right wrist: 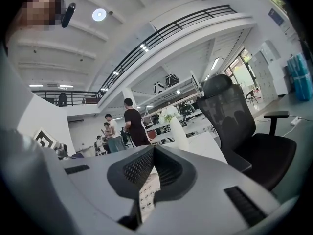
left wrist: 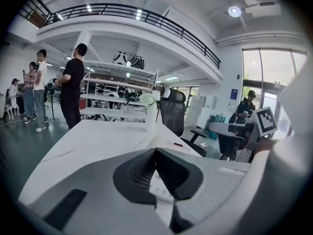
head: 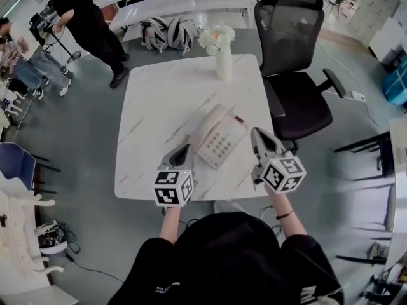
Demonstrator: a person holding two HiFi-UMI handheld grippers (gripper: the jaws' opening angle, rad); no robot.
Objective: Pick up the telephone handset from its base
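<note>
A cream telephone [head: 219, 142] lies on the white marble table [head: 159, 100], near its front right. The handset [head: 205, 124] rests in its cradle along the phone's left side, next to the keypad [head: 218, 146]. My left gripper [head: 186, 149] is just left of the phone, shut and empty, and its tips point at the base. Right of the phone, my right gripper [head: 256, 135] is also shut and holds nothing. In the left gripper view the shut jaws [left wrist: 155, 151] frame the keypad [left wrist: 159, 186]. The right gripper [right wrist: 153, 148] view shows keys [right wrist: 145, 196] below its tips.
A white vase of flowers [head: 222, 54] stands at the table's far edge. A black office chair [head: 294, 75] is pushed up to the table's right side. Helmets [head: 168, 33] lie on the floor beyond. People [head: 89, 24] stand at the far left.
</note>
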